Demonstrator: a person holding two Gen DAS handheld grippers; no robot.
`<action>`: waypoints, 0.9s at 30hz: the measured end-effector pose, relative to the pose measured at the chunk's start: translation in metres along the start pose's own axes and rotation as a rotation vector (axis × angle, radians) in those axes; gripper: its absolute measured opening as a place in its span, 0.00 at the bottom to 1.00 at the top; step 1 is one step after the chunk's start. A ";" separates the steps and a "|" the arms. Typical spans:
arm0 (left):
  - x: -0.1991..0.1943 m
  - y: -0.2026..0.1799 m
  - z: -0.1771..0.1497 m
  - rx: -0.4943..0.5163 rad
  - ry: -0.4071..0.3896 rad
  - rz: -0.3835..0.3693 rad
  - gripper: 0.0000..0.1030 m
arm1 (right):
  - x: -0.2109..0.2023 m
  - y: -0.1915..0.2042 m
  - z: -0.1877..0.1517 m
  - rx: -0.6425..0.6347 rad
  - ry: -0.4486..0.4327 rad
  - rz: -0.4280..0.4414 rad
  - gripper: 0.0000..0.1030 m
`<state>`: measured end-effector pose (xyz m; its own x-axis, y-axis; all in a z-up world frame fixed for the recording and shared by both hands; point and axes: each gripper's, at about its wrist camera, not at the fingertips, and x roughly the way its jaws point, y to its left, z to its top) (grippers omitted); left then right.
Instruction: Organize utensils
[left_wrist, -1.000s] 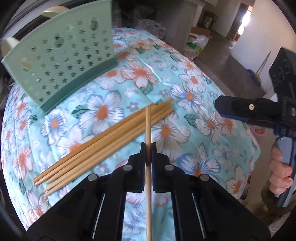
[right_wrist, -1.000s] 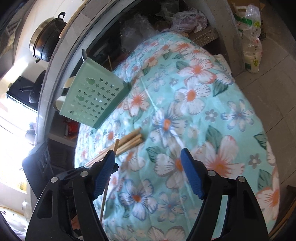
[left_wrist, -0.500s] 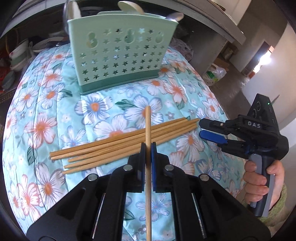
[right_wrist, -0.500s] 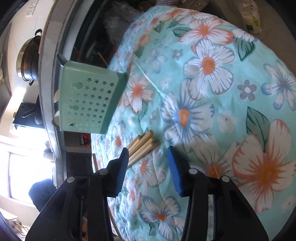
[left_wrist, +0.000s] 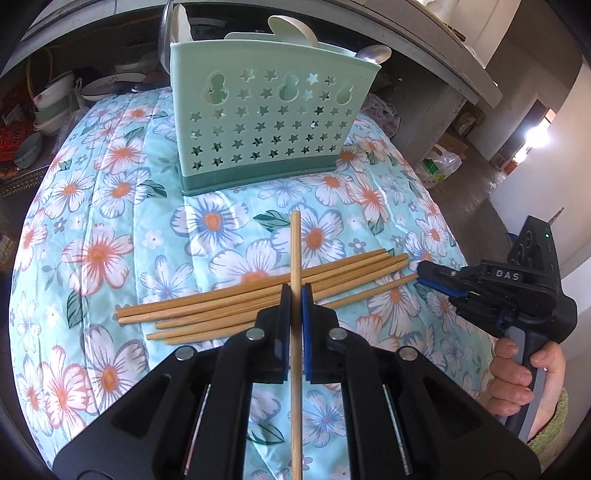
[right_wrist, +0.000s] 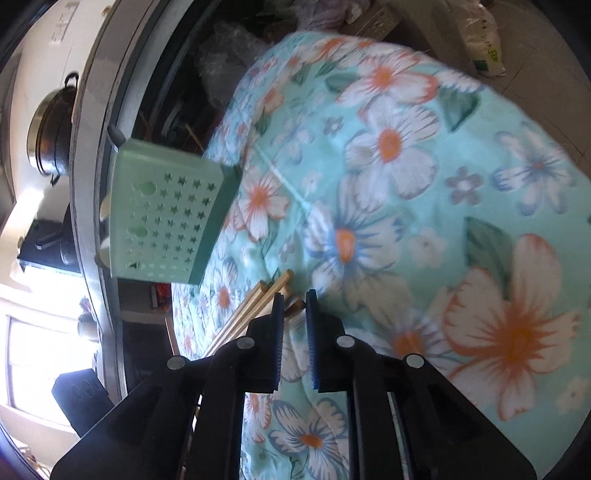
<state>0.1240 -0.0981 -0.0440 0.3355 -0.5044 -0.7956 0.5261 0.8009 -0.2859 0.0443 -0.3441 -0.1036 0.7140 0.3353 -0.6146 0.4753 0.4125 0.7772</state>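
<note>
Left hand-held gripper (left_wrist: 294, 295), lower centre of its own view: jaws clamped tight on a single wooden chopstick (left_wrist: 295, 251), which runs straight up the frame between the pads, tip pointing toward the holder. Behind it, a loose bundle of chopsticks (left_wrist: 258, 299) lies across the middle of the frame on the floral cloth (left_wrist: 110, 206) covering the desk, ends fanned out at left. Mint-green utensil holder (left_wrist: 266, 122) with star cut-outs stands upright at upper centre, on the cloth; spoons (left_wrist: 373, 54) show above its rim. Right hand-held gripper (left_wrist: 424, 271) enters from the right edge, held by a hand (left_wrist: 524, 376), its tip at the right-hand end of the bundle. In the right wrist view that gripper (right_wrist: 294, 306) has just been closing; a narrow gap remains between the blue pads, and one chopstick end (right_wrist: 297, 305) sits in it. Whether the pads press on it, I cannot tell. Holder (right_wrist: 166, 218) is at centre left there, well apart from the jaws.
</note>
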 end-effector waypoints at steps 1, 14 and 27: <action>0.000 0.001 0.000 -0.001 0.000 0.001 0.04 | -0.004 -0.003 0.002 0.013 -0.007 0.010 0.13; 0.001 -0.001 0.001 0.006 -0.018 0.017 0.04 | -0.007 -0.020 -0.001 0.128 0.020 0.047 0.39; 0.001 -0.002 0.002 0.010 -0.021 0.030 0.04 | 0.012 -0.017 0.004 0.146 -0.002 0.062 0.12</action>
<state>0.1247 -0.1008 -0.0433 0.3681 -0.4867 -0.7922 0.5235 0.8126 -0.2561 0.0464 -0.3505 -0.1239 0.7450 0.3546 -0.5649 0.5002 0.2632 0.8249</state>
